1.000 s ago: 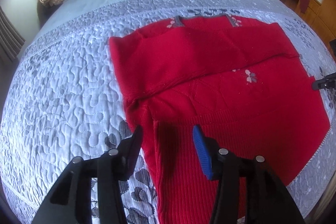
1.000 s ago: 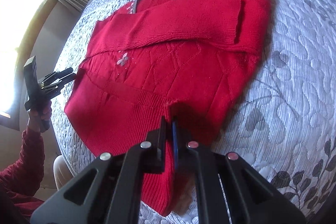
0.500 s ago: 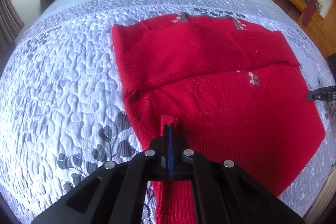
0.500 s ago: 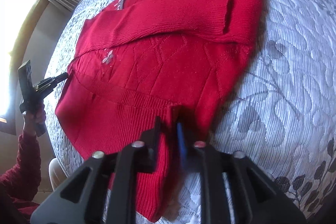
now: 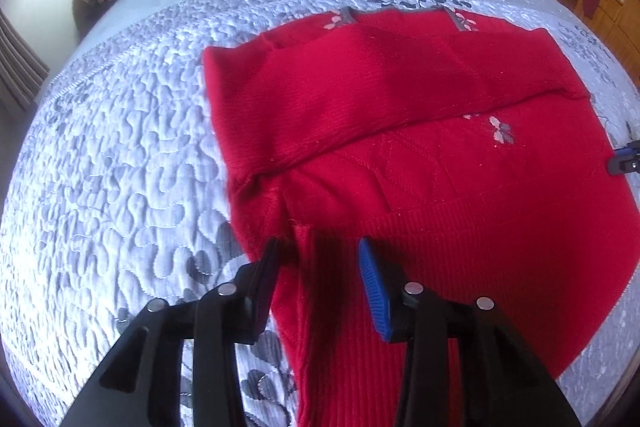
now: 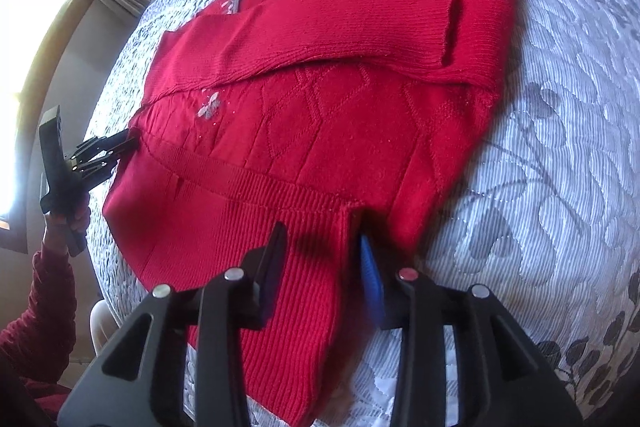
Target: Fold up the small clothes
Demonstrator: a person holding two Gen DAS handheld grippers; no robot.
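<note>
A bed with a grey quilted cover carries a red sweater, sleeves folded across its chest. The left claw gapes wide over the ribbed hem corner; the right claw gapes likewise over the opposite hem corner, gripping nothing.

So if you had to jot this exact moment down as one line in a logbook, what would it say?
task: fold small clothes | left gripper: open over sweater hem | right gripper: open over hem | red sweater: flat on quilted bedspread, sleeves folded across | not gripped
</note>
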